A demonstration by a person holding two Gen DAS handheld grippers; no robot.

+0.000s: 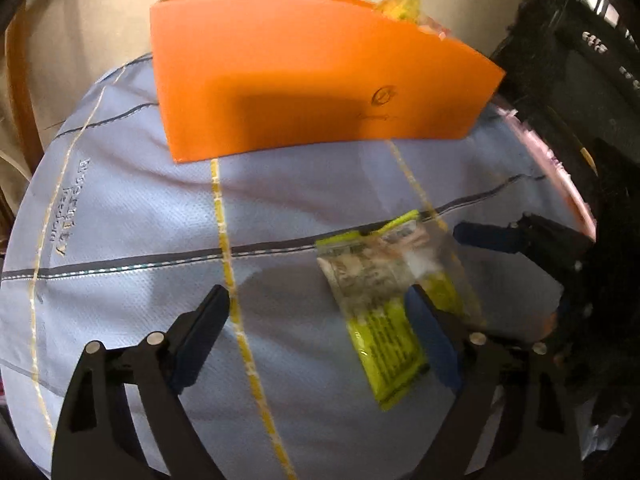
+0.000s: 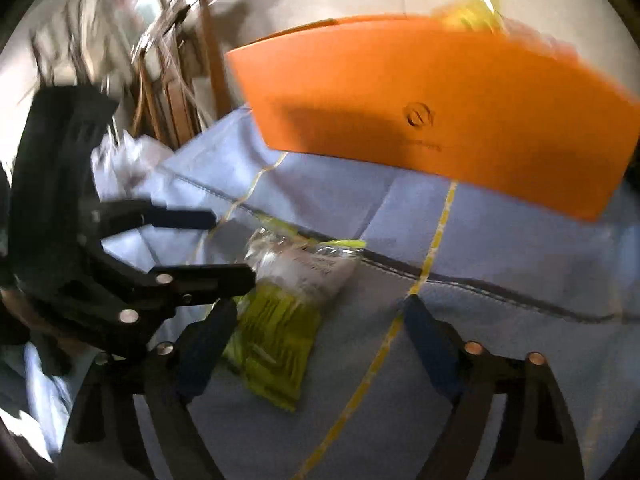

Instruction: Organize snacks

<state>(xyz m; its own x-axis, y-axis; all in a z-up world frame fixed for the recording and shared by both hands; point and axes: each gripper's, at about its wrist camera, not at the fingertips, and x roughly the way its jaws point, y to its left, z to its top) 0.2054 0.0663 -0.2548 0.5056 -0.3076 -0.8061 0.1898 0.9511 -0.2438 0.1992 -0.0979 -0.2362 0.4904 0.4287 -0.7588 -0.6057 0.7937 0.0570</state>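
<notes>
Pale blue cloth (image 1: pixel 132 208) covers the table, an orange box (image 1: pixel 304 80) standing at its far side. Both grippers angle downward, jaws wide and empty: the left gripper (image 1: pixel 316 320) and right gripper (image 2: pixel 316 320) flank a yellow-green snack packet (image 1: pixel 380 312) lying flat. Only the right view shows wooden furniture (image 2: pixel 172 92) behind.

Looks like I'm in a home, not a lab. My desk wears a pale blue woven cloth with yellow stripes (image 1: pixel 132 208). Wooden chair frames (image 2: pixel 176 92) stand behind it on a cream tiled floor (image 1: pixel 100 12). An orange cardboard box (image 1: pixel 304 80) sits on the cloth.
</notes>
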